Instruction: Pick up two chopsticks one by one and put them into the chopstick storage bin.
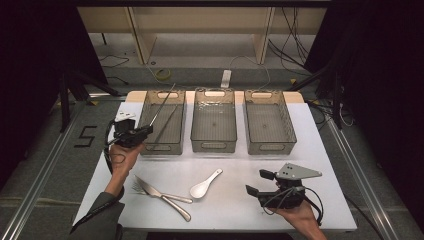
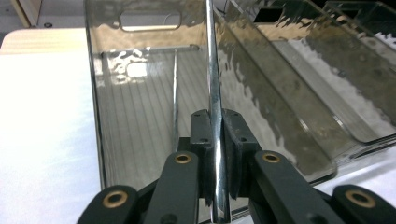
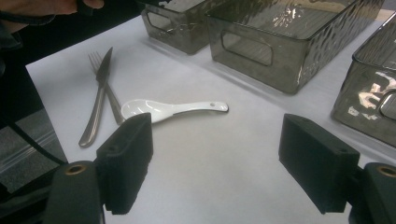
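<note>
My left gripper (image 1: 145,131) (image 2: 215,126) is shut on a thin metal chopstick (image 1: 161,106) (image 2: 214,70). The stick points up and away over the left clear bin (image 1: 150,148) (image 2: 93,93). A second chopstick (image 1: 169,124) (image 2: 175,93) lies on that bin's floor. Near the table's front right, my right gripper (image 1: 256,182) (image 3: 215,154) stands open with nothing between its pads. It faces a white ceramic spoon (image 1: 204,186) (image 3: 163,108) on the table. Left of the spoon, a knife (image 1: 165,197) (image 3: 99,93) lies crossed over a fork (image 1: 142,189) (image 3: 95,59).
Three clear bins stand in a row at the back of the white table: the left one, a middle bin (image 1: 214,146) (image 3: 280,60) and a right bin (image 1: 270,149) (image 3: 369,107). Bare tabletop (image 1: 235,170) lies between the bins and the cutlery.
</note>
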Demonstrator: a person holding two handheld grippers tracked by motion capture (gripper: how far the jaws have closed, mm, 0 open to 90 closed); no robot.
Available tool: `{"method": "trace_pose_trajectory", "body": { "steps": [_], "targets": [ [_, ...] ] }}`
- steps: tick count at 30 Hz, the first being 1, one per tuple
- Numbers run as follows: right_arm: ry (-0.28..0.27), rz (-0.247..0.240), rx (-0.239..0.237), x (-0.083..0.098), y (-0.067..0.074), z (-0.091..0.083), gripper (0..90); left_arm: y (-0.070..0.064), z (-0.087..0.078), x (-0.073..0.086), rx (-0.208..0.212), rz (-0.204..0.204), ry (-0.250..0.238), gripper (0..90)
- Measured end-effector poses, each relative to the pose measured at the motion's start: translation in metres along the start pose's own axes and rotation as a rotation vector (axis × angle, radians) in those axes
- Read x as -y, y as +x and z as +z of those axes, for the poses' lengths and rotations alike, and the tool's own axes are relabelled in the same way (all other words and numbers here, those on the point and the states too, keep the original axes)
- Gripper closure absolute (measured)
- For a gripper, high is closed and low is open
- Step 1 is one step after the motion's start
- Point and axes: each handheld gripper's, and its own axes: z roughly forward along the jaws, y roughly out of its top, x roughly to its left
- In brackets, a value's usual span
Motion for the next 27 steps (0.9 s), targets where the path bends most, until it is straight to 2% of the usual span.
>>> {"method": "trace_pose_trajectory", "body": {
  "steps": [8, 11, 15, 17, 20, 22, 25, 27],
  "targets": [
    [0.019, -0.012, -0.014, 0.000, 0.002, 0.002, 27.0, 0.003, 0.007, -0.003, -0.035, 0.009, 0.033, 83.0],
    [0.024, -0.013, -0.017, 0.000, 0.003, 0.002, 27.0, 0.003, 0.010, -0.004, -0.057, 0.025, 0.044, 82.9],
    [0.017, -0.014, -0.016, 0.000, 0.003, 0.002, 27.0, 0.006, 0.015, -0.003, -0.066, 0.004, 0.054, 82.5],
    [0.017, -0.012, -0.016, 0.000, 0.003, 0.002, 27.0, 0.007, 0.015, -0.004, -0.056, -0.009, 0.049, 82.0],
    [0.015, -0.009, -0.017, 0.000, 0.003, 0.001, 27.1, 0.007, 0.016, -0.005, -0.043, -0.025, 0.046, 68.8],
    [0.015, -0.010, -0.016, 0.000, 0.003, 0.001, 27.1, 0.007, 0.015, -0.005, -0.047, -0.024, 0.041, 65.5],
    [0.015, -0.011, -0.016, 0.000, 0.003, 0.001, 27.1, 0.006, 0.013, -0.006, -0.040, -0.037, 0.036, 54.5],
    [0.014, -0.010, -0.015, 0.000, 0.003, 0.000, 27.1, 0.003, 0.011, -0.008, -0.025, -0.025, 0.034, 50.1]
  ]
}}
